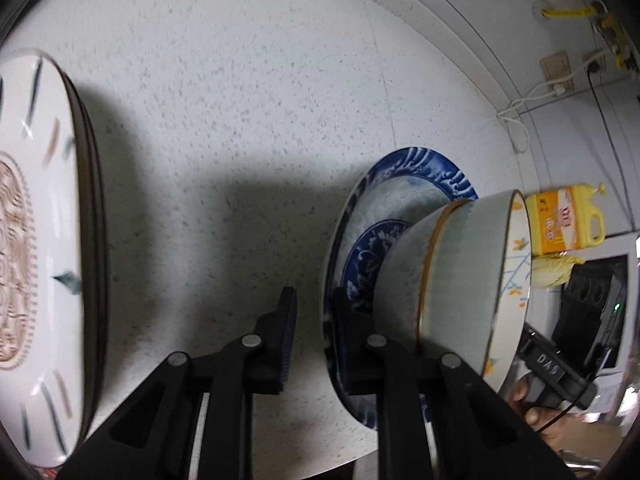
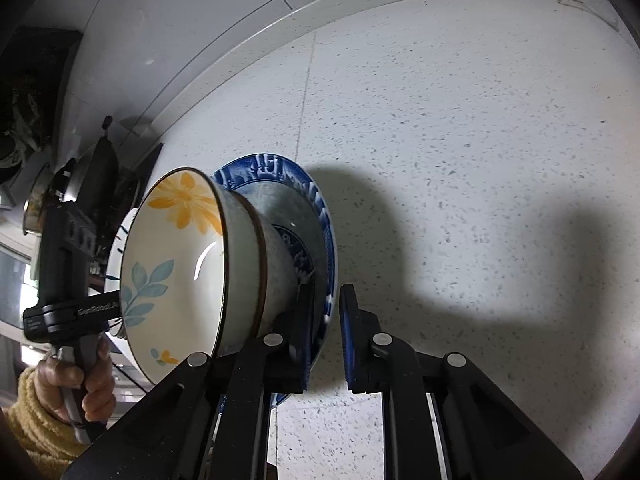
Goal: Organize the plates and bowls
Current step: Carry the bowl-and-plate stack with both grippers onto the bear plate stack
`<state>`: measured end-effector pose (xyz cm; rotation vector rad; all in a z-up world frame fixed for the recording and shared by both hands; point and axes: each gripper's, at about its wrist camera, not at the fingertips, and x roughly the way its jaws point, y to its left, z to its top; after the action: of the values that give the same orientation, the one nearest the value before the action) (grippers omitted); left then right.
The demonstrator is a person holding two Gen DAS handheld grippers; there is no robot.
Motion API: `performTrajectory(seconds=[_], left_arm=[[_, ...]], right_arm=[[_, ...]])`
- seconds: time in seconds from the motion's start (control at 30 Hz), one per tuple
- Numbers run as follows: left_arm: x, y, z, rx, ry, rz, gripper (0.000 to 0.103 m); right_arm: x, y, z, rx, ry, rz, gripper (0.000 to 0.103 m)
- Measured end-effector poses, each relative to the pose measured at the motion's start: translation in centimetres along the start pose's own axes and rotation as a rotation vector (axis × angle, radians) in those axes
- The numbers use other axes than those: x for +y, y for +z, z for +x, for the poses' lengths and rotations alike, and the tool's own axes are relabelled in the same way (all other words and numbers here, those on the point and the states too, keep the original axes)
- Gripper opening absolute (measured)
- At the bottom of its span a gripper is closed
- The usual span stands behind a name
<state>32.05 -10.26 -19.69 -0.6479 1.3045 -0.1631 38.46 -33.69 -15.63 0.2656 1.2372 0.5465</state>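
A blue-patterned plate (image 1: 416, 168) lies on the speckled counter with two nested bowls (image 1: 460, 276) on it; the inner bowl has orange flowers (image 2: 176, 264). My left gripper (image 1: 314, 320) is open, its jaws astride the plate's rim, one finger (image 1: 286, 320) outside and the other over the plate. My right gripper (image 2: 324, 328) is open astride the opposite rim of the same plate (image 2: 320, 216); its right finger (image 2: 348, 332) is outside the plate. A stack of white plates (image 1: 44, 240) with dash marks sits at the left in the left wrist view.
A yellow bottle (image 1: 560, 220), yellow cloth and a black device stand beyond the bowls. Wall sockets with cables (image 1: 560, 76) are on the tiled wall. Dark cookware (image 2: 100, 176) sits at the counter's end in the right wrist view.
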Motion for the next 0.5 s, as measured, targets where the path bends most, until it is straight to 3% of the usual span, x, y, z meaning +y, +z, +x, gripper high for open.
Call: performTrajectory(seconds=[0.13,0.5], left_arm=[[0.1,0.6,0.5,0.013,-0.038,0.003,0.007],[-0.7,1.0,0.5,0.0,-0.009,0.058,0.007]], right_arm=[[0.1,0.0,0.3,-0.002,0.003,-0.009,0.012],[1.2,0.2,1.0,-0.006,-0.045,-0.008,0.01]])
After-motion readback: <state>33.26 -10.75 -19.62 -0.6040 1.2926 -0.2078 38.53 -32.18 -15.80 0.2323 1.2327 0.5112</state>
